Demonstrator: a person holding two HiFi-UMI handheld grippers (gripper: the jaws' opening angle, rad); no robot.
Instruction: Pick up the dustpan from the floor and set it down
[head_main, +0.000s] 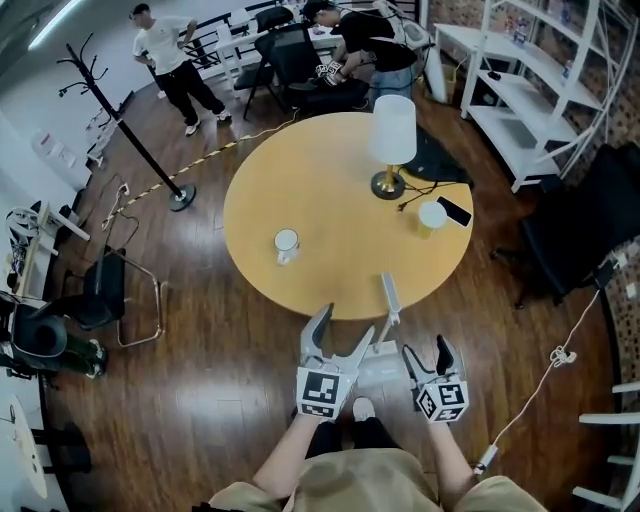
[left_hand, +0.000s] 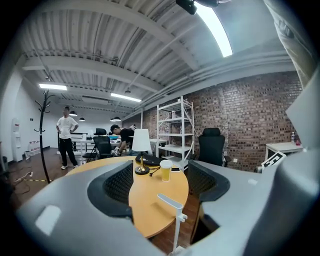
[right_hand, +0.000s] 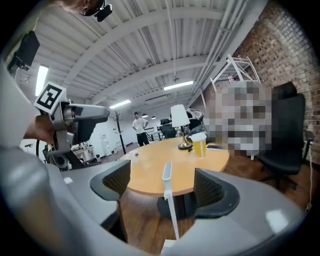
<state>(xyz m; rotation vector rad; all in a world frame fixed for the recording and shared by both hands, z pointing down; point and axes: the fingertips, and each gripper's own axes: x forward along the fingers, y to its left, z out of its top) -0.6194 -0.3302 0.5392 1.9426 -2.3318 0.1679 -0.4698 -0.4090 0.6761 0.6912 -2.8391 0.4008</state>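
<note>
The white dustpan (head_main: 378, 362) rests on the wooden floor at the near edge of the round table, its long handle (head_main: 389, 296) standing upright. In the head view my left gripper (head_main: 345, 328) hovers just left of the pan and my right gripper (head_main: 425, 352) just right of it; both are open with nothing in them. The left gripper view shows the handle (left_hand: 174, 220) ahead, between the open left gripper (left_hand: 162, 187) jaws and untouched. In the right gripper view the handle (right_hand: 167, 200) rises ahead between the wide jaws of the right gripper (right_hand: 162, 189).
The round wooden table (head_main: 340, 250) carries a lamp (head_main: 392, 140), a yellow cup (head_main: 432, 217), a mug (head_main: 286, 243) and a phone (head_main: 454, 211). A black office chair (head_main: 580, 230) and white shelves (head_main: 530, 90) stand right, a coat stand (head_main: 130, 130) left. A cable (head_main: 555, 360) crosses the floor.
</note>
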